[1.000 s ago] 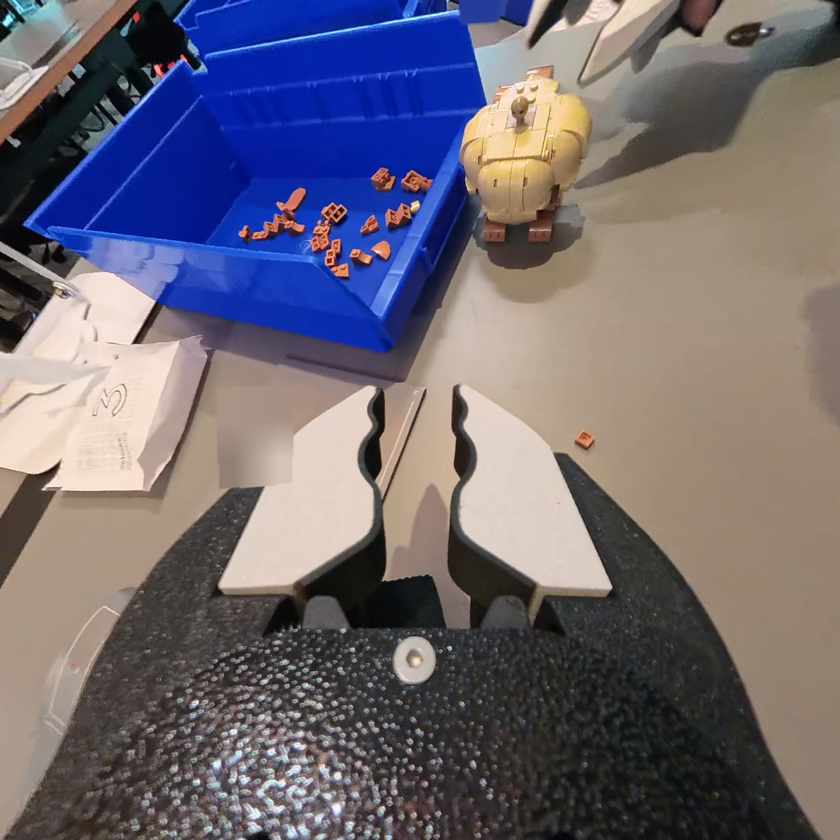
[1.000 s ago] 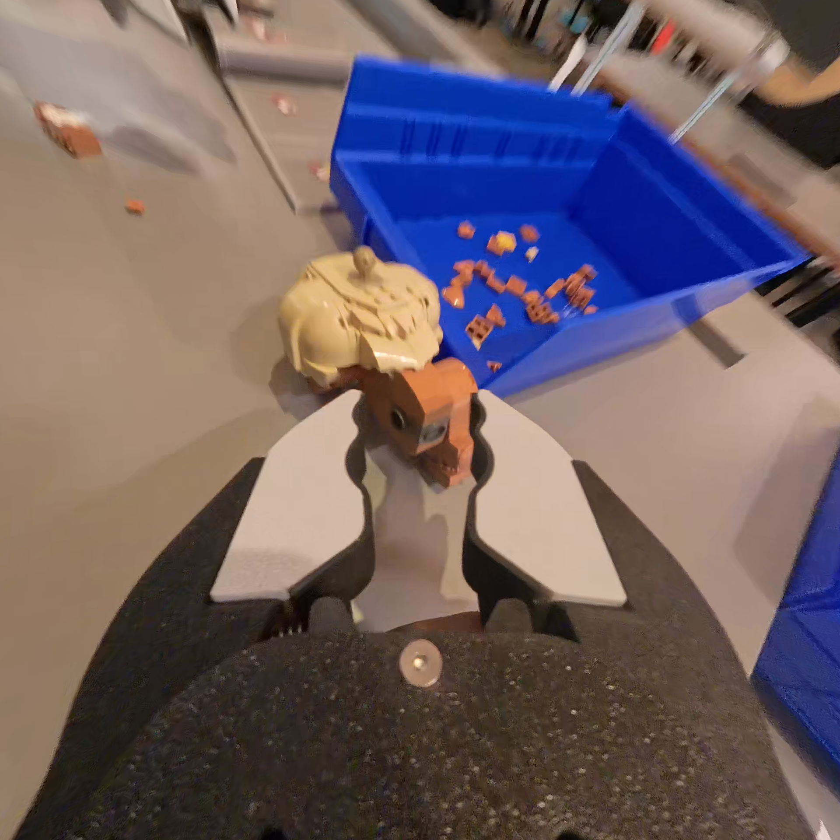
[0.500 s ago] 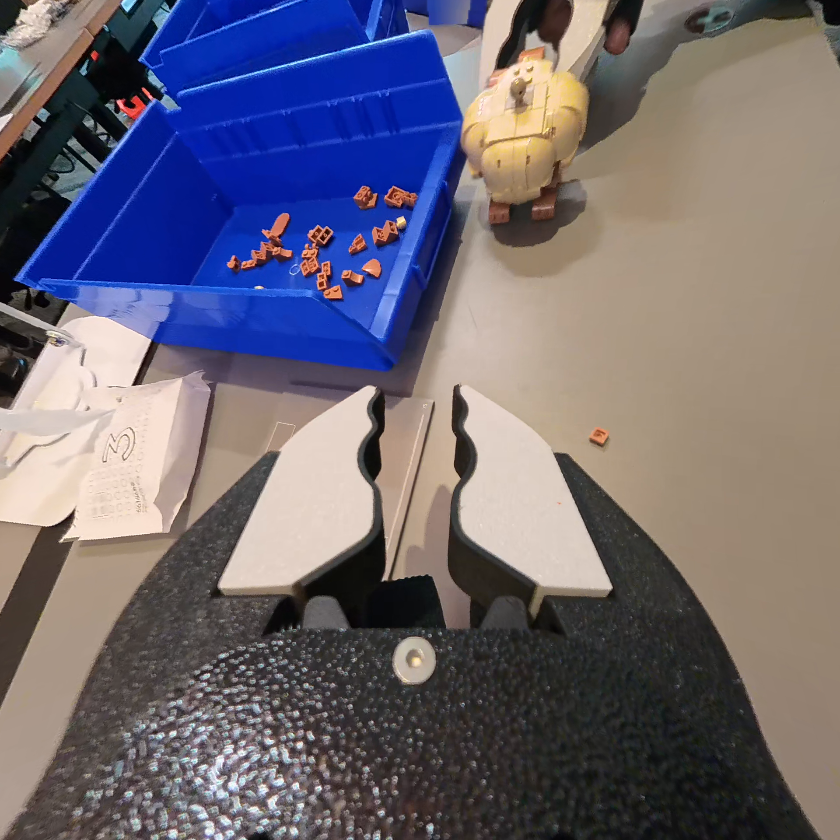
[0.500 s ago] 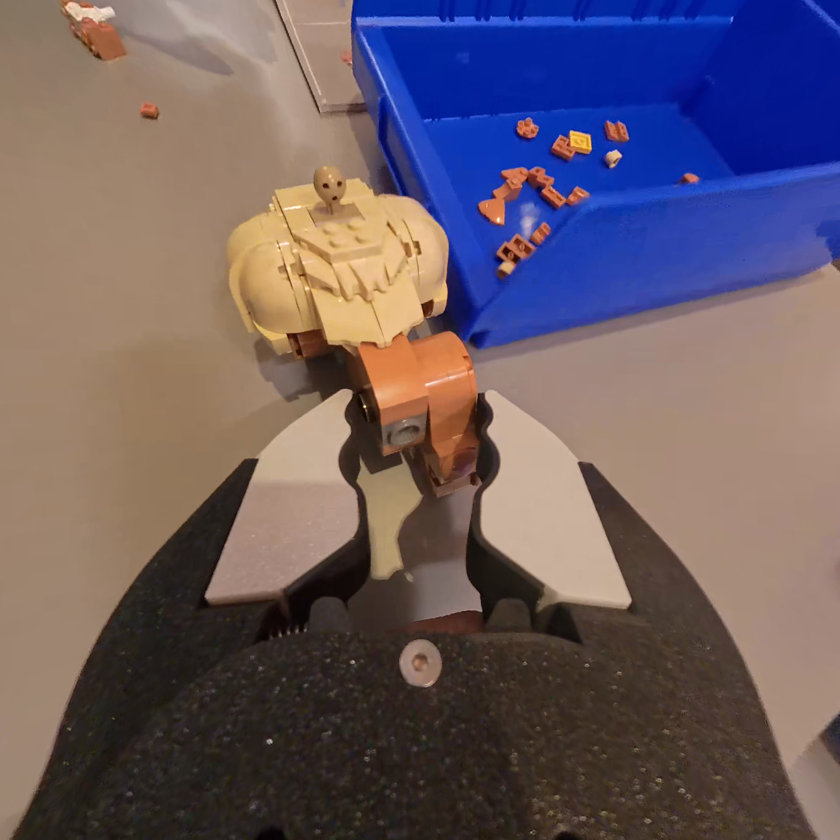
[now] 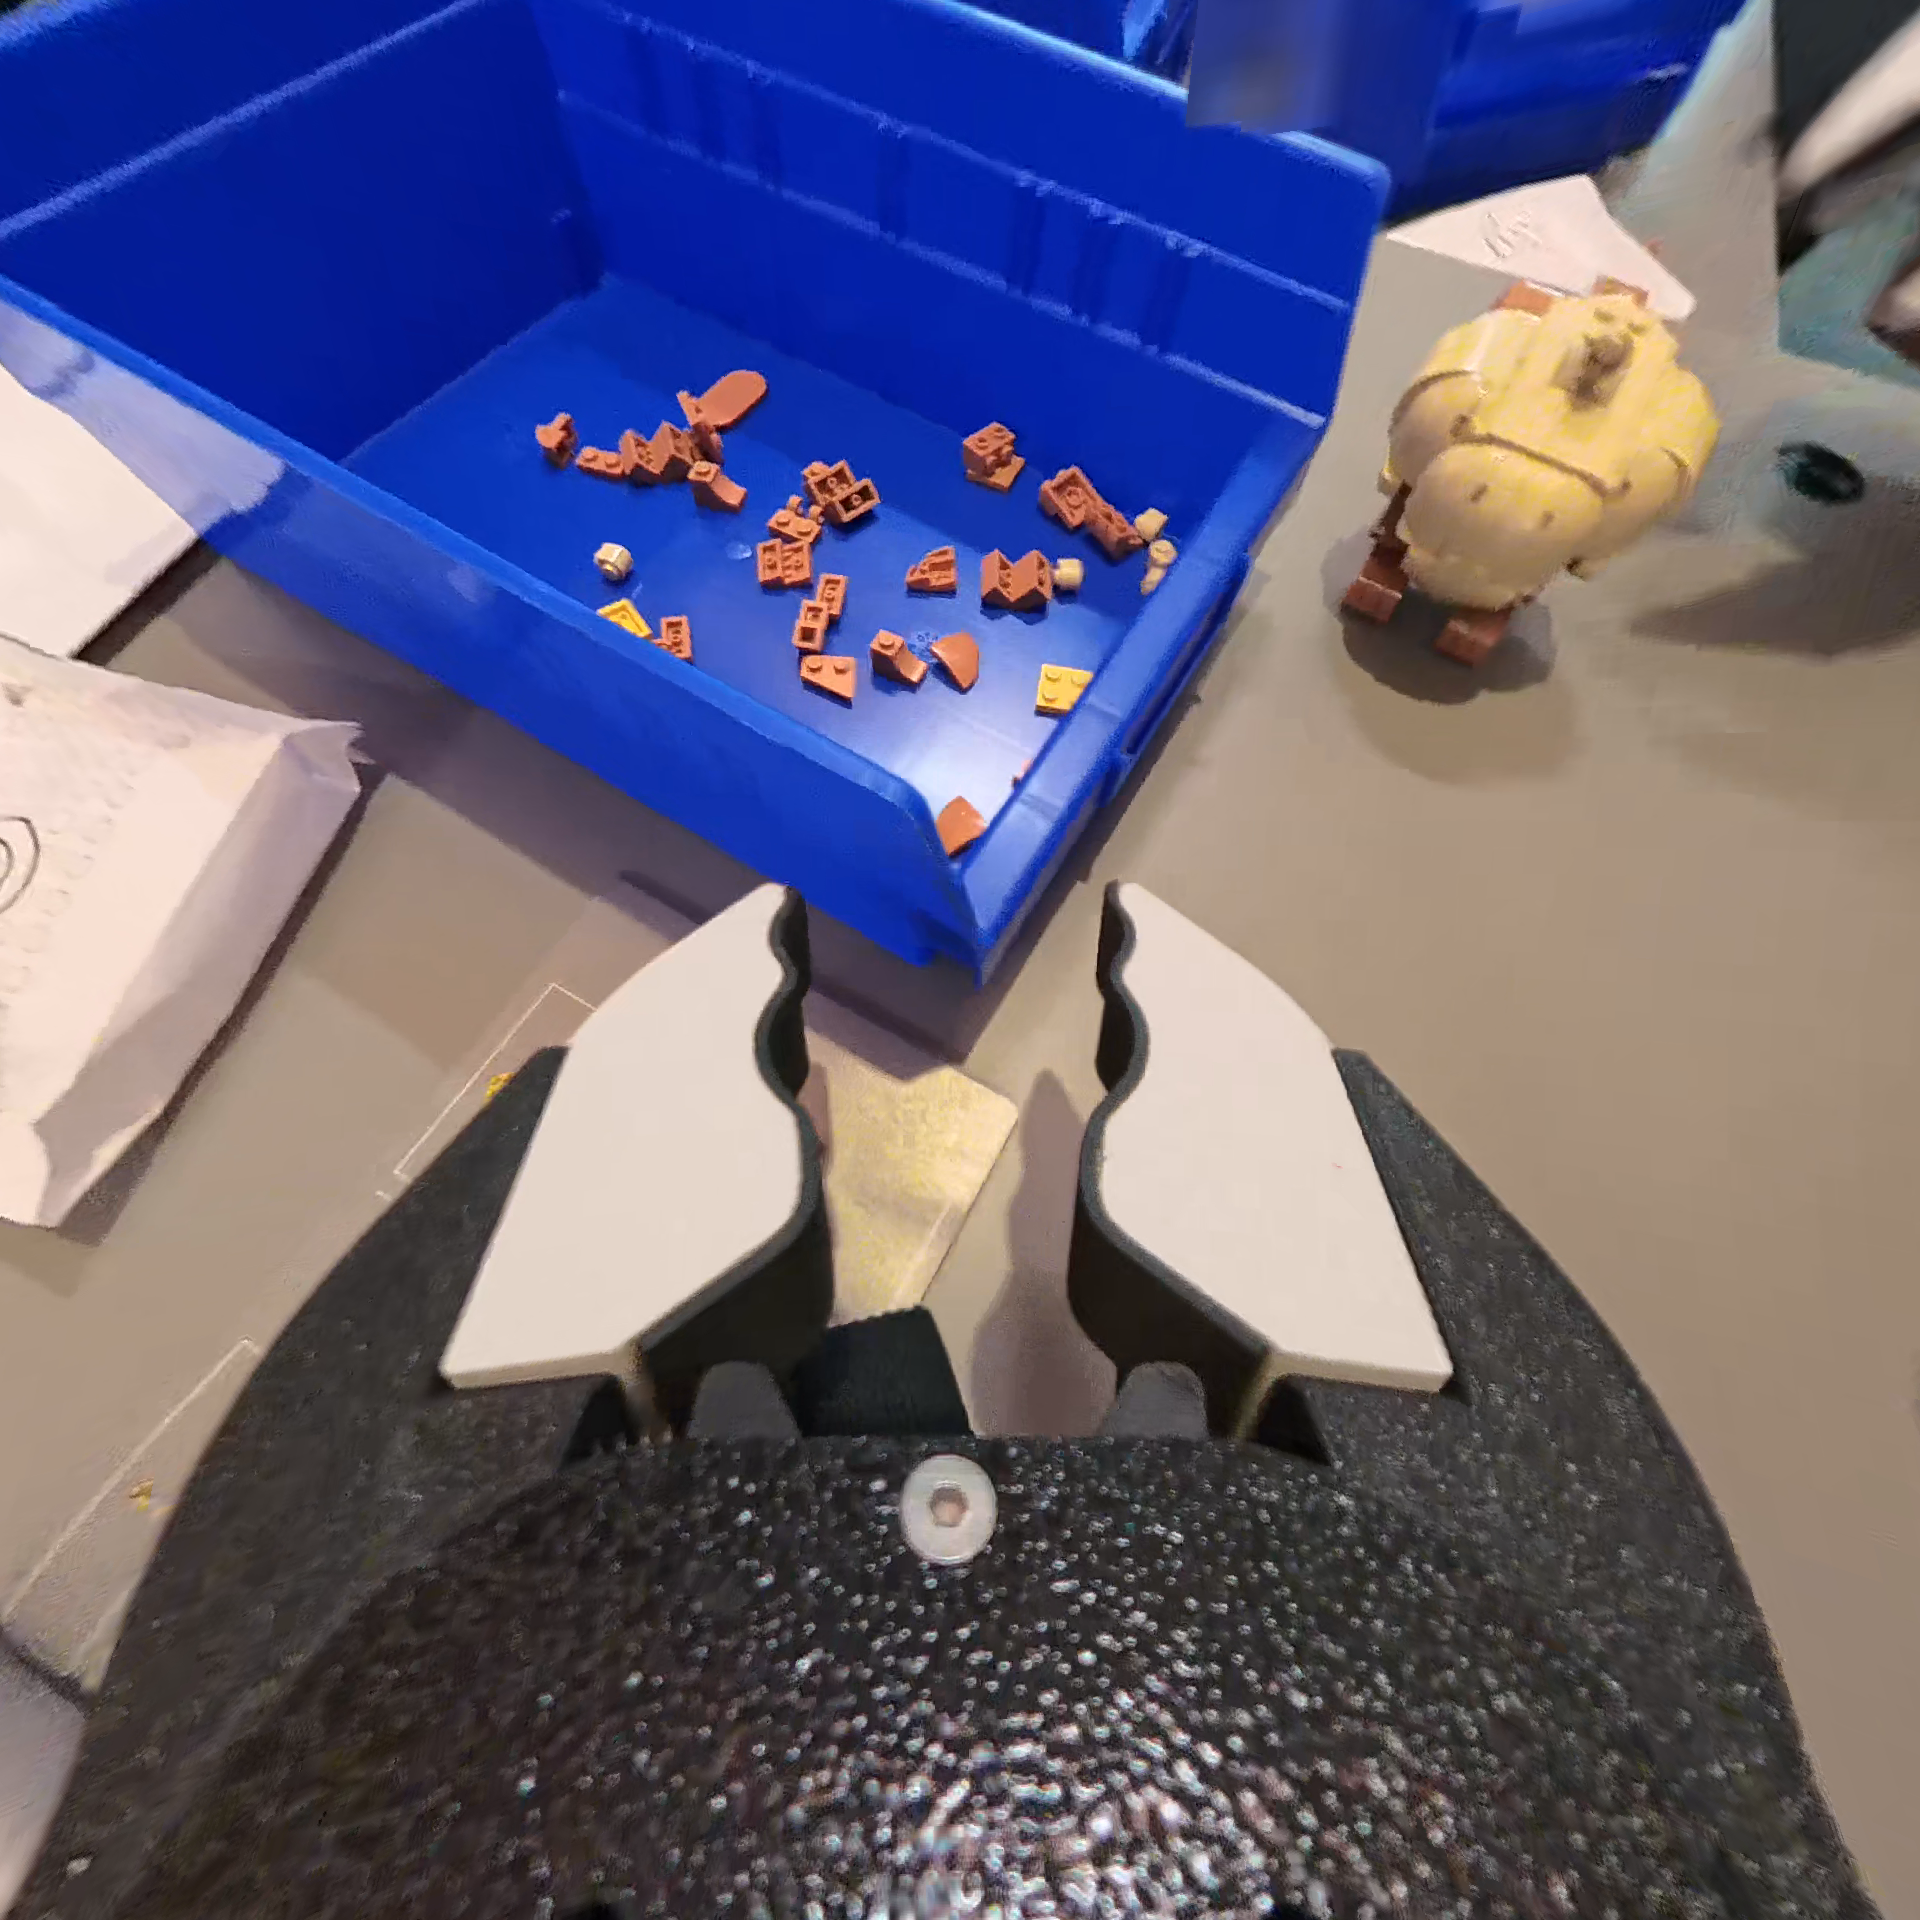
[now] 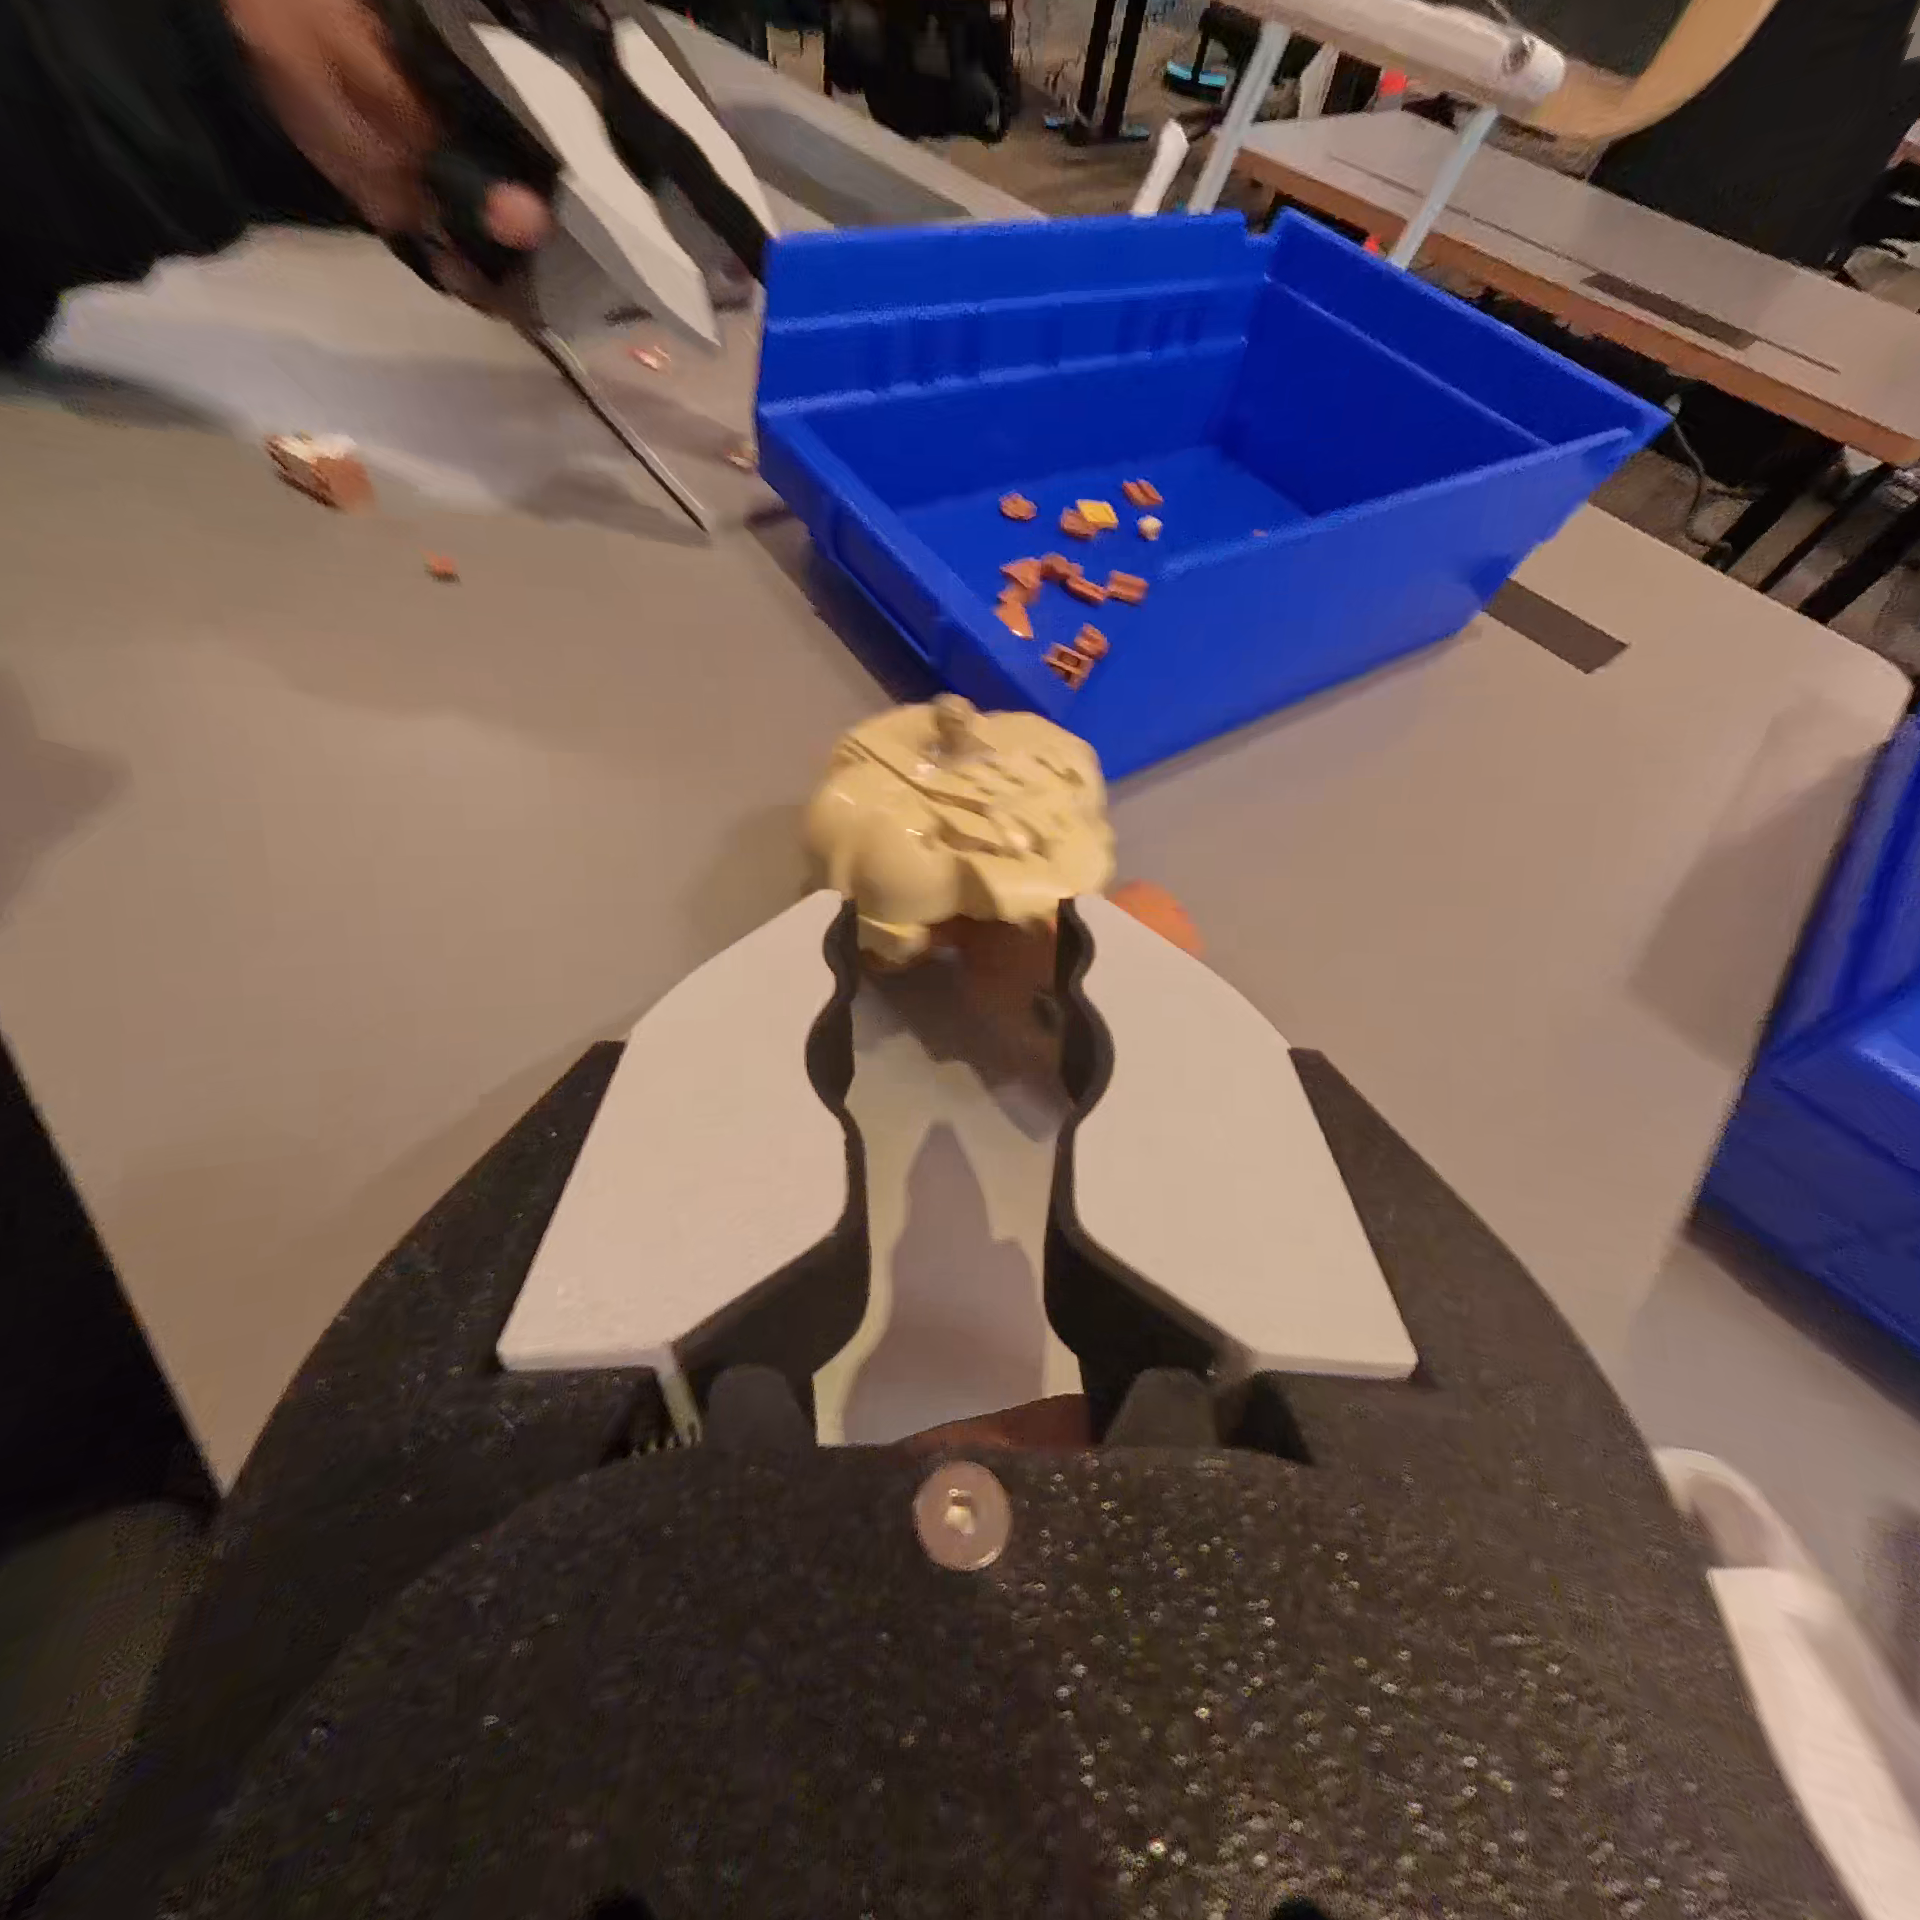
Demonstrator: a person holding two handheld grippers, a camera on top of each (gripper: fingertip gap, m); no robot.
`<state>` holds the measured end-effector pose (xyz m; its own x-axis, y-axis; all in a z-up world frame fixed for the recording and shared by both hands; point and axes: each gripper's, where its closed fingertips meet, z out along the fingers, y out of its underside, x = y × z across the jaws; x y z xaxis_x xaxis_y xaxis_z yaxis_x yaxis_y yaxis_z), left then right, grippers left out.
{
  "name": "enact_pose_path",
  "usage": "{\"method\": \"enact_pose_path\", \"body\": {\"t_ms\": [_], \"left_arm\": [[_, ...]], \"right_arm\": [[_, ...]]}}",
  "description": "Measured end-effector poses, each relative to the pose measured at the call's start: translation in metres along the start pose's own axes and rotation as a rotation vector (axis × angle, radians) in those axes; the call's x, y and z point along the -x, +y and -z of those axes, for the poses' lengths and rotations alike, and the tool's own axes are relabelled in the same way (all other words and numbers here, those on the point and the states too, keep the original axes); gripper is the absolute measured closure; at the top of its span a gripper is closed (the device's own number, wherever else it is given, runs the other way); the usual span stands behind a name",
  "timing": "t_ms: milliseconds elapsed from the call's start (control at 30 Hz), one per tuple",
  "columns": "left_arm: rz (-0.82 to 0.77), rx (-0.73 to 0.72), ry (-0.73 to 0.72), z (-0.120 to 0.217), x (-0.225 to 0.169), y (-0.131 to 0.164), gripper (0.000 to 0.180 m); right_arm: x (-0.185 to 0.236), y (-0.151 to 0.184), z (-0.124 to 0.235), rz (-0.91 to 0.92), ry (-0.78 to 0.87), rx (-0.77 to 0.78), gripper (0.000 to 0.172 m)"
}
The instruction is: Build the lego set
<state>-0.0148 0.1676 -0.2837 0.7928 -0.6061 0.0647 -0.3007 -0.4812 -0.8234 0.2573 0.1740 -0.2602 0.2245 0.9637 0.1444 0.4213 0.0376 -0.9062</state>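
A tan brick figure with brown feet (image 5: 1538, 457) stands on the grey table to the right of a blue bin (image 5: 727, 790). The bin holds several loose brown bricks (image 5: 831, 551) and a few yellow ones. My left gripper (image 5: 945, 914) is open and empty, just short of the bin's near corner. In the right wrist view my right gripper (image 6: 956, 925) is shut on the brown part at the back of the figure (image 6: 956, 821); both pads lie against it, though the picture is blurred. The left gripper (image 6: 623, 208) also shows there, far off at the upper left, held by a hand.
White paper bags (image 5: 125, 914) lie left of the bin. A clear plastic sheet (image 5: 914, 1153) lies under my left fingers. A brown brick cluster (image 6: 322, 473) and a small loose brick (image 6: 442, 566) lie on the table. Another blue bin (image 6: 1829, 1091) stands at the right.
My left gripper has moved in toward the bin and its jaws have opened wider. My right jaws have narrowed onto the figure's brown part, and the right view has dropped lower behind the figure.
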Motion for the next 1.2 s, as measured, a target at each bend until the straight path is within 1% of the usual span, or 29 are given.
{"method": "enact_pose_path", "body": {"t_ms": [100,133,167,233,333,433,633,767,900,1100,1200], "left_arm": [[0.054,0.011,-0.05,-0.011,0.009,-0.001,0.128],[0.056,0.005,-0.053,-0.014,0.01,-0.002,0.133],[0.054,0.0,-0.043,-0.017,0.008,-0.003,0.143],[0.049,0.008,-0.046,-0.022,0.007,-0.002,0.156],[0.029,0.029,0.009,-0.024,-0.006,0.001,0.164],[0.011,0.043,0.066,-0.025,-0.024,0.004,0.178],[-0.045,0.04,0.146,-0.032,-0.048,0.001,0.179],[-0.069,0.045,0.195,-0.034,-0.058,0.0,0.179],[-0.097,0.06,0.258,-0.032,-0.07,0.003,0.179],[-0.146,0.068,0.318,-0.031,-0.087,0.005,0.179],[-0.137,0.092,0.326,-0.03,-0.086,0.01,0.175]], "right_arm": [[0.033,-0.001,-0.014,-0.03,-0.006,-0.01,0.139],[0.043,-0.001,-0.02,-0.042,-0.027,-0.013,0.14],[0.054,-0.001,-0.025,-0.053,-0.057,-0.023,0.14],[0.069,0.0,-0.035,-0.073,-0.116,-0.036,0.142],[0.081,0.005,-0.046,-0.077,-0.182,-0.031,0.142],[0.089,0.009,-0.05,-0.075,-0.255,-0.016,0.144],[0.094,0.006,-0.047,-0.119,-0.373,-0.034,0.149],[0.092,0.002,-0.043,-0.182,-0.418,-0.063,0.151],[0.094,0.0,-0.041,-0.198,-0.461,-0.075,0.152],[0.094,0.002,-0.043,-0.214,-0.473,-0.052,0.151],[0.089,0.002,-0.044,-0.239,-0.449,-0.053,0.151]]}}
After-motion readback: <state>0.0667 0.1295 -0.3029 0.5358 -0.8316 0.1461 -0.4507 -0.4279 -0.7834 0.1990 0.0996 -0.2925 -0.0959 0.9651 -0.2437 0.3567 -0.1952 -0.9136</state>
